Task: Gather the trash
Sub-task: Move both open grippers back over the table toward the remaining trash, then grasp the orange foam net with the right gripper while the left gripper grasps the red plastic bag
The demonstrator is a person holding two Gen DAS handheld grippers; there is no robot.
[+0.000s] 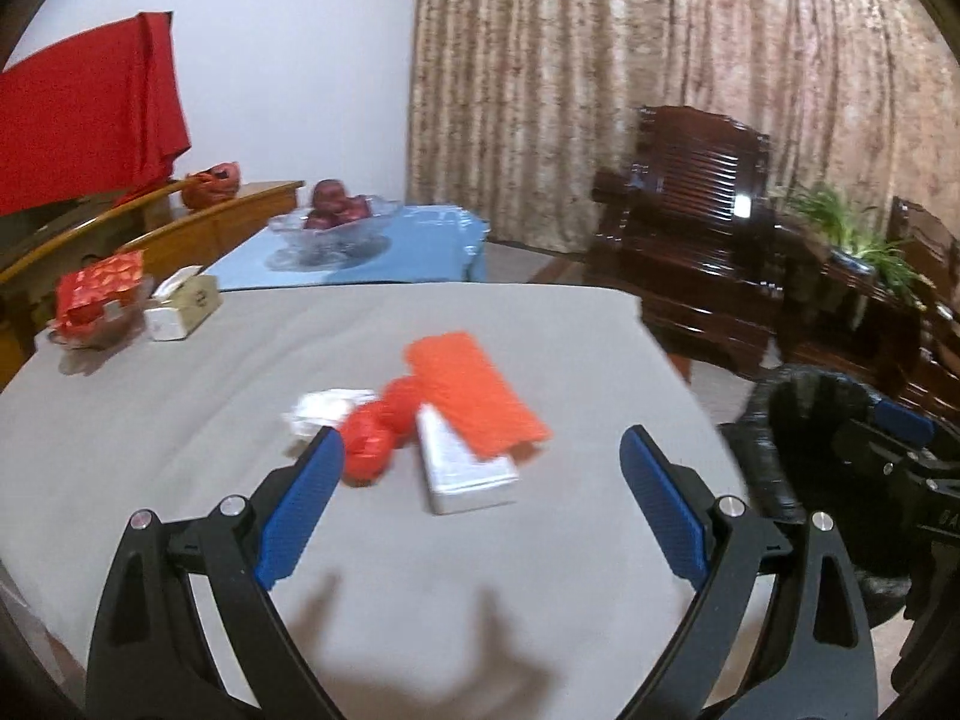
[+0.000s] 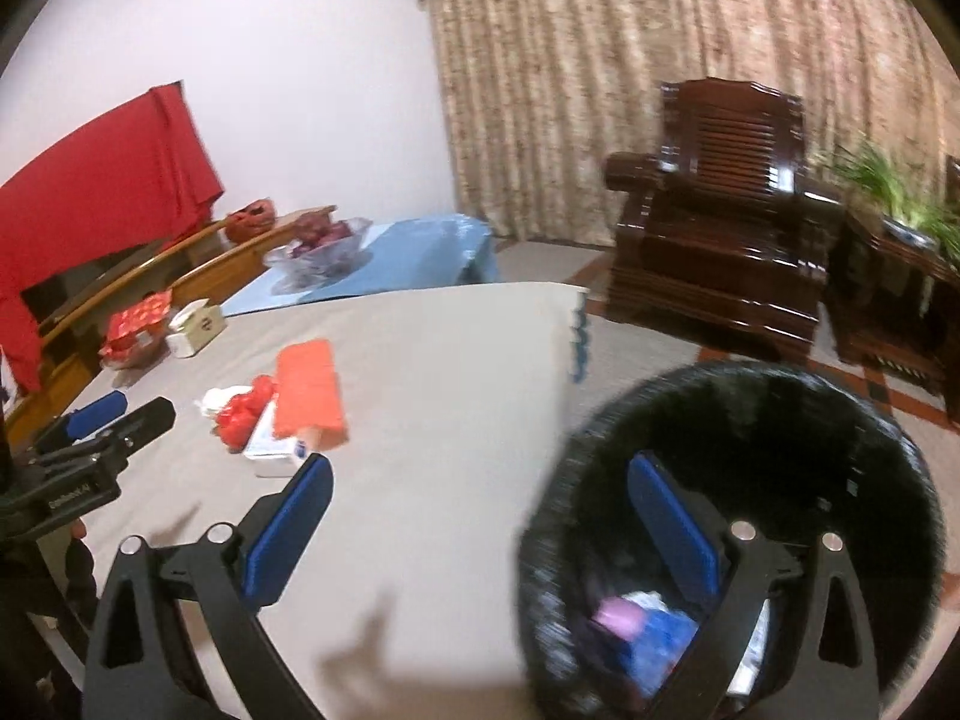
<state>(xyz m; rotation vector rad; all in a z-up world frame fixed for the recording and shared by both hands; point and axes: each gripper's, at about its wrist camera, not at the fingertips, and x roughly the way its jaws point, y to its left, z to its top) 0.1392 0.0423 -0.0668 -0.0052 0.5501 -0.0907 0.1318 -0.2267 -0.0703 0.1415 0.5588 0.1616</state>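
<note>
A small pile of trash lies on the grey table (image 1: 180,420): an orange wrapper (image 1: 474,396), a white box (image 1: 462,468) under it, crumpled red wrappers (image 1: 378,432) and a white tissue (image 1: 324,408). My left gripper (image 1: 480,450) is open, just short of the pile, with the box between its fingers' line. My right gripper (image 2: 480,480) is open and empty, its right finger over a black bin (image 2: 750,480) that holds purple and blue trash (image 2: 636,624). The pile also shows in the right wrist view (image 2: 300,402), with the left gripper (image 2: 114,414) beside it.
A red box (image 1: 99,294) and a tissue box (image 1: 180,306) sit at the table's far left. A glass bowl of fruit (image 1: 336,222) stands on a blue cloth beyond. Dark wooden armchairs (image 1: 702,252) and a plant (image 1: 852,228) stand at the right, by the curtain.
</note>
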